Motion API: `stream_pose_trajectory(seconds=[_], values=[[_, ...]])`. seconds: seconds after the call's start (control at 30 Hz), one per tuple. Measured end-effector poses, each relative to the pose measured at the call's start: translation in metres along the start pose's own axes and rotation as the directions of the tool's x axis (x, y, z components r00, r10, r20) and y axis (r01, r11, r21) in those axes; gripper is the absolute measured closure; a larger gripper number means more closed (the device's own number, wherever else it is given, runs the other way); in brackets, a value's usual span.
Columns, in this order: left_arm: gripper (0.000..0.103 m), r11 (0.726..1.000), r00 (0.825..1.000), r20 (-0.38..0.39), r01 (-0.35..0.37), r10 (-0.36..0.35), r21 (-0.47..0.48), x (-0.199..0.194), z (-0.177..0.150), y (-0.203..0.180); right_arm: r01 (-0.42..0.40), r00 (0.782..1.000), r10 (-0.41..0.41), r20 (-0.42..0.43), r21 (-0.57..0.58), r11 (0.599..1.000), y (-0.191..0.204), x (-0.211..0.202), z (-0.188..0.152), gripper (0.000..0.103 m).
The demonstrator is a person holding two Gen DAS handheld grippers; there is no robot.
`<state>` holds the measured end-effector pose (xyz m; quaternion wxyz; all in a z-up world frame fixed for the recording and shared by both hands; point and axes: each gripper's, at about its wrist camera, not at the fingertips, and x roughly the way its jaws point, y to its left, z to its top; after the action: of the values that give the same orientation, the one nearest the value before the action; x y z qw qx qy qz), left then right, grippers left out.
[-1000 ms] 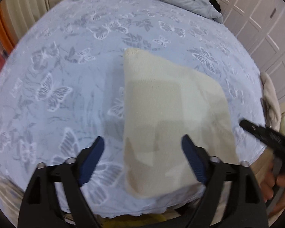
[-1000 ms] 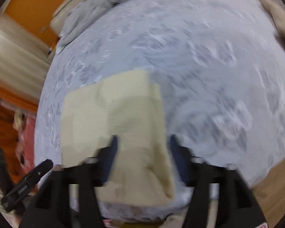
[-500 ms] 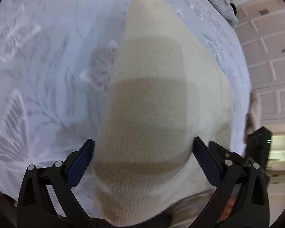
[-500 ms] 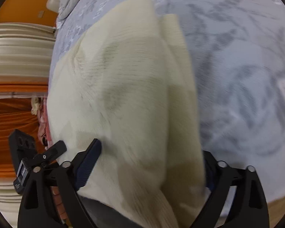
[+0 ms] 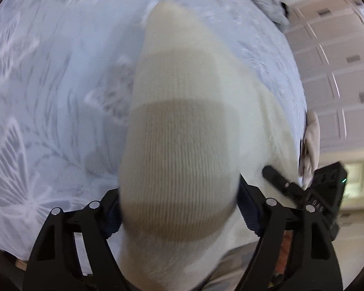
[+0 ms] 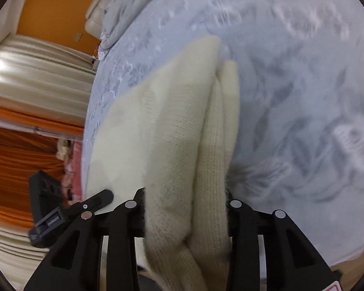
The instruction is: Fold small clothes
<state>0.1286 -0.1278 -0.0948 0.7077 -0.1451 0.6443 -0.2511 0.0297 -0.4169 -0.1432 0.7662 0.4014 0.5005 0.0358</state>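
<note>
The cream ribbed-knit garment (image 5: 182,160) lies between both claws on the butterfly-print bed (image 5: 48,97). The left claw (image 5: 179,215) and right claw (image 6: 185,208) each pinch its near edge. It looks soft, light and floppy; corners grip best.

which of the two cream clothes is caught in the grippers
The cream knit garment spread on the bedspread; the other, a beige cloth, hangs untouched at the bed's edge.
</note>
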Motion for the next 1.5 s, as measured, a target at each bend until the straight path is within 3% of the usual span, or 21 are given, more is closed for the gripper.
stream_pose_trajectory(seconds=[0.1,0.13,0.17,0.27,0.33,0.37,0.43,0.5,0.6,0.67,0.73,0.8,0.87,0.9,0.93,1.03,1.1,1.17,1.33,1.5], values=[[0.024,0.996,0.998,-0.006,-0.068,0.068,0.056,0.000,0.001,-0.015,0.114,0.992,-0.115,-0.050,-0.021,0.993,-0.004,0.007,0.002,0.052],[0.023,0.992,0.994,-0.011,-0.111,0.112,0.061,0.003,0.000,-0.016,0.206,0.974,-0.206,-0.092,-0.012,0.979,-0.011,0.011,0.001,0.044],[0.022,0.984,0.987,-0.002,-0.162,0.162,0.073,0.002,-0.003,-0.017,0.231,0.969,-0.231,-0.088,-0.006,0.973,-0.012,0.008,-0.001,0.041],[0.021,0.950,0.964,0.088,-0.261,0.249,0.170,-0.013,-0.016,-0.029,0.271,0.963,-0.269,0.030,-0.055,0.961,0.003,-0.018,-0.007,0.037],[0.016,0.904,0.933,0.167,-0.352,0.318,0.245,-0.025,-0.026,-0.036,0.290,0.955,-0.281,0.092,-0.100,0.952,0.014,-0.026,-0.007,0.037],[0.016,0.888,0.924,0.183,-0.375,0.335,0.266,-0.027,-0.029,-0.038,0.271,0.961,-0.261,0.091,-0.114,0.956,0.016,-0.023,-0.006,0.039],[0.016,0.863,0.912,0.174,-0.408,0.372,0.296,-0.020,-0.033,-0.037,0.251,0.968,-0.251,0.023,-0.133,0.959,0.015,-0.002,-0.001,0.090],[0.015,0.869,0.911,0.157,-0.410,0.380,0.275,-0.014,-0.033,-0.035,0.263,0.965,-0.260,0.036,-0.158,0.952,0.028,-0.003,0.004,0.090],[0.015,0.871,0.908,0.161,-0.417,0.387,0.260,-0.015,-0.038,-0.031,0.196,0.974,-0.168,0.149,-0.197,0.961,0.060,-0.041,0.007,0.091],[0.014,0.868,0.907,0.165,-0.420,0.388,0.264,-0.018,-0.038,-0.028,0.217,0.972,-0.194,0.135,-0.181,0.959,0.046,-0.034,0.011,0.091],[0.014,0.870,0.907,0.150,-0.419,0.393,0.261,-0.014,-0.040,-0.027,0.309,0.948,-0.316,-0.024,-0.162,0.937,0.018,0.017,0.011,0.087],[0.014,0.870,0.909,0.124,-0.417,0.398,0.264,-0.008,-0.043,-0.028,0.256,0.965,-0.261,-0.032,-0.107,0.961,0.006,0.016,0.010,0.083],[0.015,0.856,0.896,0.145,-0.444,0.419,0.266,-0.012,-0.045,-0.033,0.209,0.978,-0.209,0.008,-0.044,0.977,0.013,-0.010,0.014,0.056],[0.015,0.856,0.897,0.148,-0.442,0.417,0.268,-0.013,-0.046,-0.035,0.200,0.979,-0.198,0.041,-0.033,0.979,0.015,-0.020,0.013,0.036],[0.015,0.861,0.901,0.144,-0.434,0.409,0.266,-0.016,-0.045,-0.036,0.190,0.980,-0.187,0.067,-0.029,0.981,0.016,-0.028,0.012,0.024],[0.011,0.884,0.914,0.134,-0.404,0.382,0.233,-0.019,-0.043,-0.037,0.142,0.990,-0.141,-0.030,0.016,0.990,0.004,-0.017,0.009,0.024],[0.008,0.905,0.928,0.103,-0.372,0.358,0.208,-0.016,-0.037,-0.035,0.182,0.979,-0.177,-0.105,0.040,0.983,-0.003,0.005,0.008,0.023],[0.008,0.919,0.937,0.075,-0.349,0.341,0.186,-0.012,-0.031,-0.032,0.153,0.977,-0.146,-0.158,0.034,0.988,-0.007,0.022,0.001,0.023],[0.007,0.932,0.945,0.031,-0.327,0.326,0.154,0.002,-0.018,-0.025,0.136,0.975,-0.129,-0.180,0.031,0.990,-0.003,0.033,0.004,0.018],[0.005,0.956,0.964,-0.016,-0.261,0.266,0.132,0.021,-0.008,-0.015,0.052,0.980,-0.033,-0.198,0.093,0.994,-0.016,0.045,0.009,0.018]])
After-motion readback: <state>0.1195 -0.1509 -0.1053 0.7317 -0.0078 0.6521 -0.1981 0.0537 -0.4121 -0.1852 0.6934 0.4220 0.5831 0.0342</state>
